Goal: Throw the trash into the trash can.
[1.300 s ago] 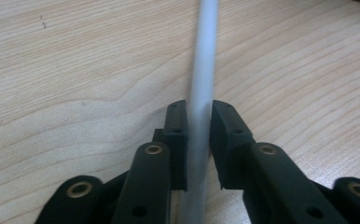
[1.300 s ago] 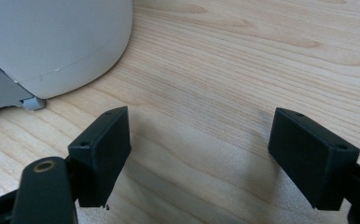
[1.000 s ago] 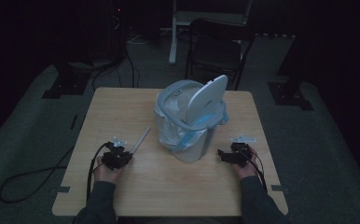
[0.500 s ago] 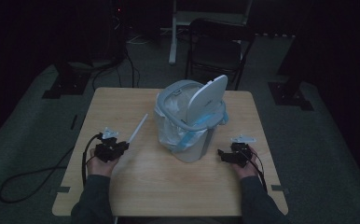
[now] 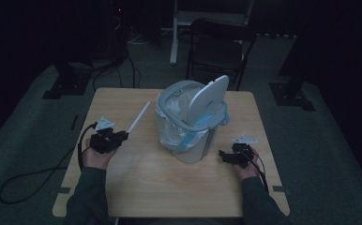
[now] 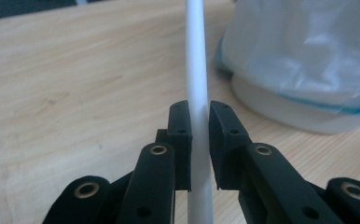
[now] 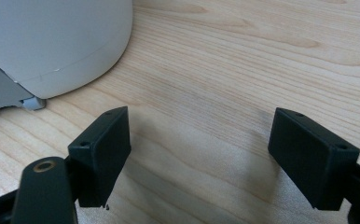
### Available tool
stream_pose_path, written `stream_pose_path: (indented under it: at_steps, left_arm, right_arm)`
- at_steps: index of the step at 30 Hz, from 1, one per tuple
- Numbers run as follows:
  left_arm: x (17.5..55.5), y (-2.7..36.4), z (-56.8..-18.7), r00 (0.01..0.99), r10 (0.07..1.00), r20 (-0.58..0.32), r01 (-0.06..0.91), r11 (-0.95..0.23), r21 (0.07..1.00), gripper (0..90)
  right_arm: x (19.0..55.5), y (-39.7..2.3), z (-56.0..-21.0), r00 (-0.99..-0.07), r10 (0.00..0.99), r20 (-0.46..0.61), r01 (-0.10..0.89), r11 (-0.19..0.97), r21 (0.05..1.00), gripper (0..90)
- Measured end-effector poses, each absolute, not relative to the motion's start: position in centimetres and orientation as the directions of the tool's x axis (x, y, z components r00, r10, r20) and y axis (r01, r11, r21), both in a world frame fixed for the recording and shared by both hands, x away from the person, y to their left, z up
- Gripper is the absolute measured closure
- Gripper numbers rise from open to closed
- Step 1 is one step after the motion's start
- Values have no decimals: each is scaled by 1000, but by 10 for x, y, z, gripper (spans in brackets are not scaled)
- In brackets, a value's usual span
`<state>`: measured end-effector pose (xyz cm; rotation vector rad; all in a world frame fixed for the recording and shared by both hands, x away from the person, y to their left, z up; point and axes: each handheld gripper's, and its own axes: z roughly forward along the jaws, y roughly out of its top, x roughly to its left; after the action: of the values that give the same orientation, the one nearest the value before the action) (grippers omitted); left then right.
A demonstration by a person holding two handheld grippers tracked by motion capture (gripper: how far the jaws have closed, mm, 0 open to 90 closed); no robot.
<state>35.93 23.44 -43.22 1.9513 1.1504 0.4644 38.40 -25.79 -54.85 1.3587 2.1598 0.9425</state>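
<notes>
**Stick is off the bench — left hand has lifted it**

The white stick (image 6: 197, 93) sits clamped between the left gripper (image 6: 199, 140) fingers, pads pressing both its sides near the lower end. In the high view the stick (image 5: 138, 117) slants up and away from the left gripper (image 5: 108, 139), its free tip pointing toward the far side of the bench (image 5: 137, 187), just left of the bin.

What changed: a second ago the left hand sat low on the bench, further in toward the bin. Now it is higher and further out to the left, and the stick has come with it — same slant, same grip. The closure has not shifted; nothing is slipping as far as the frames show.

The lined bin (image 5: 188, 126) stands mid-bench with its white swing lid (image 5: 209, 99) tipped up, so the mouth is open. Bag liner (image 6: 304, 51) bulges over the rim, with blue ties hanging down the front.

The right gripper (image 5: 235, 154) rests on the bench to the right of the bin base (image 7: 52, 42), in the same place as before. Its fingers (image 7: 101, 149) stand wide apart with bare wood between them — holding nothing.

My read: pick-up is done, carry is next. The stick likely goes into the bin, so the tip needs to clear the rim and the raised lid. Its length makes the tilt matter more than the height.
</notes>
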Motion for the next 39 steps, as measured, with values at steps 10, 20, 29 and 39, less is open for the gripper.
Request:
stream_pose_path:
  at_steps: [10, 20, 29, 39]
  left_arm:
    - [360, 235, -407, 542, 838, -64, 510, -267, 818, 806]
    - [362, 235, -391, 554, 831, -49, 483, -274, 832, 806]
    - [362, 236, -379, 574, 817, -59, 466, -267, 844, 806]
    - [359, 242, -374, 574, 817, -59, 469, -268, 841, 806]
  right_arm:
    - [384, -258, -549, -435, 900, 6, 617, 293, 730, 198]
    - [384, -258, -549, -436, 900, 5, 616, 294, 731, 198]
    - [384, -258, -549, -436, 900, 4, 615, 295, 731, 198]
    - [384, -258, -549, -436, 900, 5, 616, 294, 731, 198]
